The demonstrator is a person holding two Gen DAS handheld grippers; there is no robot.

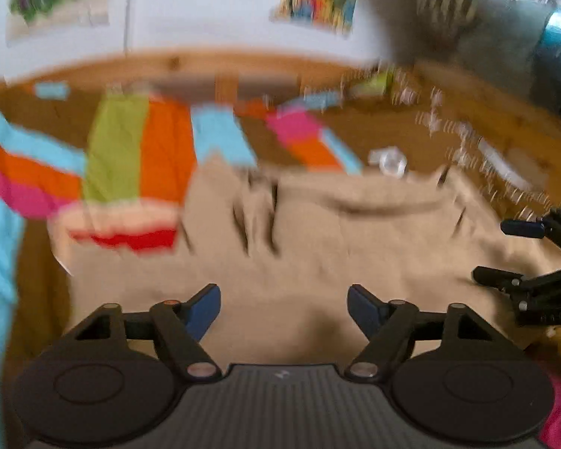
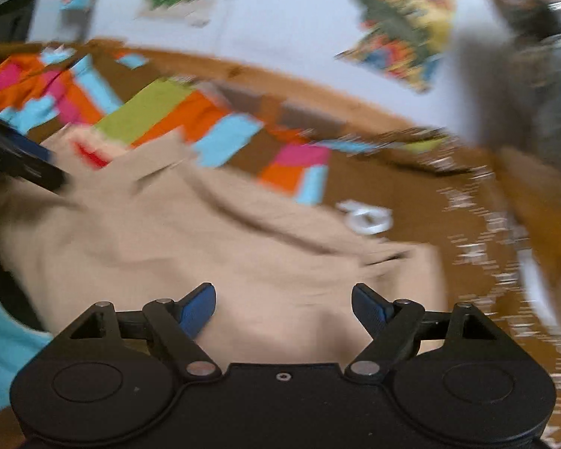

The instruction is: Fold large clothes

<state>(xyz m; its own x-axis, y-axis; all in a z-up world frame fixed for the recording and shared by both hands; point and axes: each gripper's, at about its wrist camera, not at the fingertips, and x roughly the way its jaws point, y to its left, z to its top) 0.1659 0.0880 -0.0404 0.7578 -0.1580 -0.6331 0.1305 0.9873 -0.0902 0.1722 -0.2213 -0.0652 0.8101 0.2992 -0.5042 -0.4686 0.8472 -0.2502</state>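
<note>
one tan garment [image 1: 318, 247], two claws (both spread), one white ring [image 1: 391, 162]

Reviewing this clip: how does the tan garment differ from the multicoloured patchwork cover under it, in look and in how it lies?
Colour: the tan garment is one plain beige; the patchwork cover has orange, green, blue, pink and brown blocks.
Lie: the garment is rumpled with dark creases; the cover looks mostly flat, though blur limits this.
Position: the garment lies on top, right before the open left gripper and open right gripper; the cover extends beyond it.
Both are fabric; neither is gripped.

Beige garment [image 1: 318, 262] on a brown cover [image 1: 273, 142] patched orange, pink, lime, sky-blue (blurred); blue-padded black grippers.
</note>
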